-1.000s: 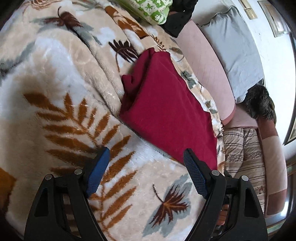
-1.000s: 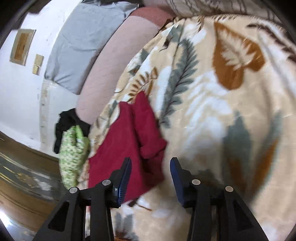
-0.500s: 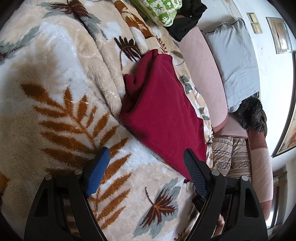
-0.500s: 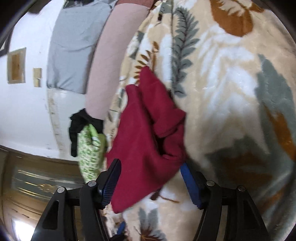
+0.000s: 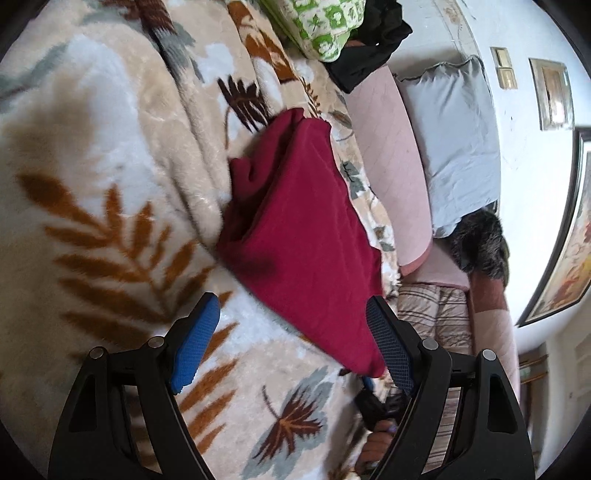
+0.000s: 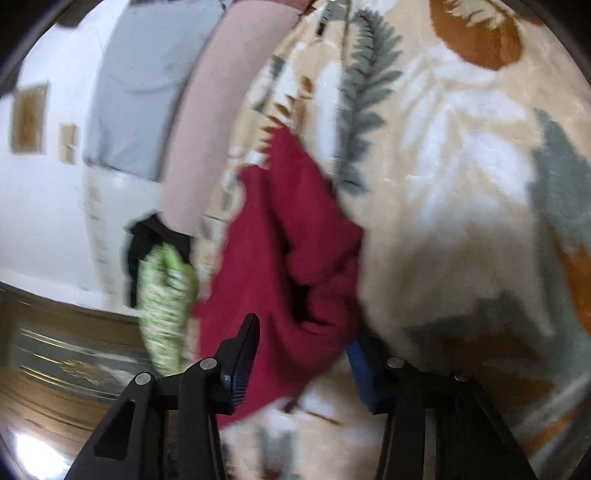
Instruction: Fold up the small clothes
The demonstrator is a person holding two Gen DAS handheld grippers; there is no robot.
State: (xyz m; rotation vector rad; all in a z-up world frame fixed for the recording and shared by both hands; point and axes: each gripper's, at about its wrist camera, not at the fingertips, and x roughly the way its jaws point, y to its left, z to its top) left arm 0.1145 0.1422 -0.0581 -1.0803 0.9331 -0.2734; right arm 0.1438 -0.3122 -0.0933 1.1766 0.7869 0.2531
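Note:
A dark red garment (image 5: 303,236) lies partly folded on a cream leaf-print blanket (image 5: 110,184). My left gripper (image 5: 295,343) is open, its jaws wide apart just short of the garment's near edge, and it holds nothing. In the right wrist view the red garment (image 6: 291,258) lies bunched between the jaws of my right gripper (image 6: 303,354). That gripper is open and the cloth fills the gap between its fingers. The right wrist view is blurred, so I cannot tell whether the pads touch the cloth.
A green-and-white patterned cloth (image 5: 325,26) and a black garment (image 5: 373,44) lie at the blanket's far end. A pink cushion (image 5: 388,166) and a grey pillow (image 5: 458,140) line the wall side. A striped cloth (image 5: 436,317) lies near the left gripper's right finger.
Both grippers have moved closer to the red garment. The right gripper opened wider and now has the garment's bunched edge between its jaws. The left gripper stayed open.

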